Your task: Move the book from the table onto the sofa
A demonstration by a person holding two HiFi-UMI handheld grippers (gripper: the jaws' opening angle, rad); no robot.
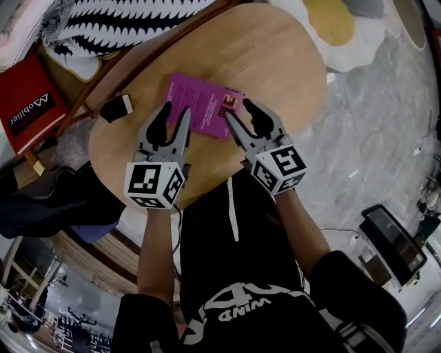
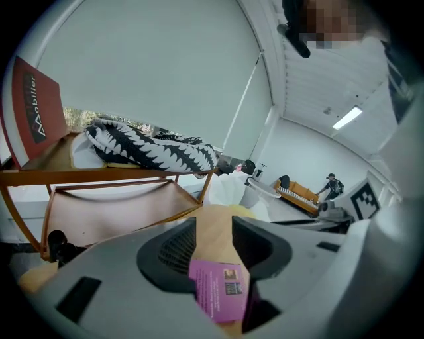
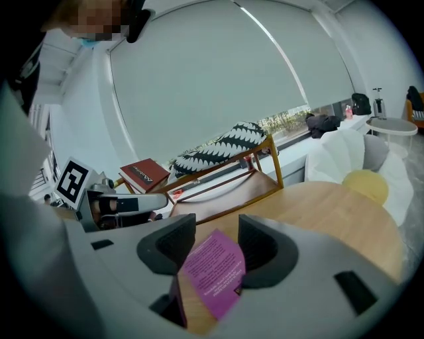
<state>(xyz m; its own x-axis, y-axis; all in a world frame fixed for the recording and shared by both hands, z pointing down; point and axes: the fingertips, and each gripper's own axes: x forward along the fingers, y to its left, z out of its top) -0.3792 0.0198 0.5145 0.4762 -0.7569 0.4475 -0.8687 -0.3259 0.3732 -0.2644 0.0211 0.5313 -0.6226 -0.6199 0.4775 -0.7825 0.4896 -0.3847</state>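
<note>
Both open: left claw (image 1: 175, 110) and right claw (image 1: 238, 110) at the thin magenta book (image 1: 203, 103)
It lies flat just ahead of both on the round wooden table (image 1: 275, 55), likely for a two-sided lift.

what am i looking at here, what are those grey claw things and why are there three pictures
There is no robot here. A person holds a hand tool with two jaws in each hand. The head view comes from a camera on their head, looking steeply down. The left gripper view and right gripper view come from cameras riding on each tool, looking along its jaws.

On the round wooden table lies a purple book, with a small phone-like thing near the edge. The left gripper and right gripper are both at the book's near side with their jaws apart, and the book shows between them. Nothing is held yet. Off the table are a red book and a striped cushion.
</note>
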